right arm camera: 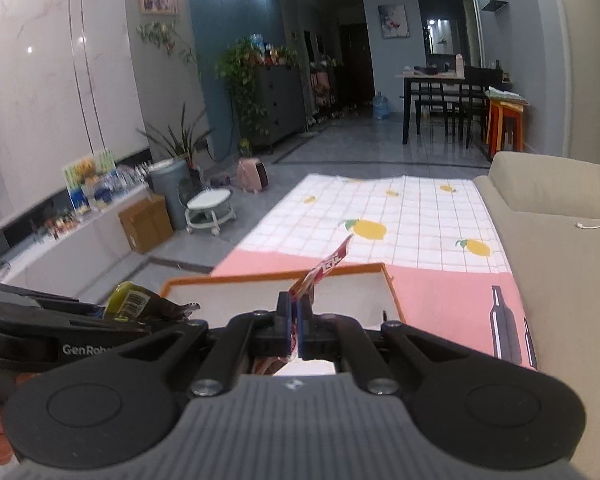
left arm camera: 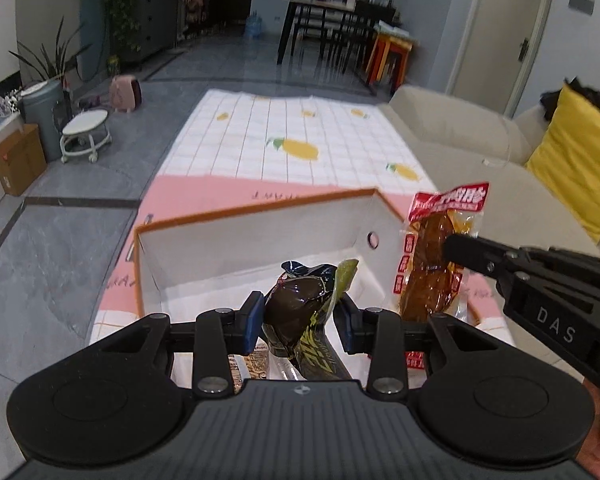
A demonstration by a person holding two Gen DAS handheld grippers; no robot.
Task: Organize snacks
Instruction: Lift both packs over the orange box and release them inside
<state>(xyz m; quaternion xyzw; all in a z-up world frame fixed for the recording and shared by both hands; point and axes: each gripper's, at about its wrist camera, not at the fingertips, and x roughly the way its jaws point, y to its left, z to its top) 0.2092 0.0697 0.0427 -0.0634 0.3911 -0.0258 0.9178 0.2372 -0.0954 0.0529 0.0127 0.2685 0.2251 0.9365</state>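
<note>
My left gripper (left arm camera: 300,320) is shut on a dark brown and green snack packet (left arm camera: 300,312), held over the white box with an orange rim (left arm camera: 260,208). My right gripper (right arm camera: 296,316) is shut on a red and clear snack packet (right arm camera: 324,270), seen edge-on. In the left wrist view that packet (left arm camera: 432,264) hangs upright just outside the box's right wall, pinched by the right gripper's fingers (left arm camera: 466,254). In the right wrist view the dark packet (right arm camera: 140,304) and the left gripper sit at the left. More wrapped snacks (left arm camera: 256,360) lie in the box under the left gripper.
The box stands on a pink and white lemon-print cloth (left arm camera: 292,136). A beige sofa (left arm camera: 460,132) with a yellow cushion (left arm camera: 580,152) is at the right. A stool (left arm camera: 86,132), a bin and a cardboard box stand on the grey floor at the left.
</note>
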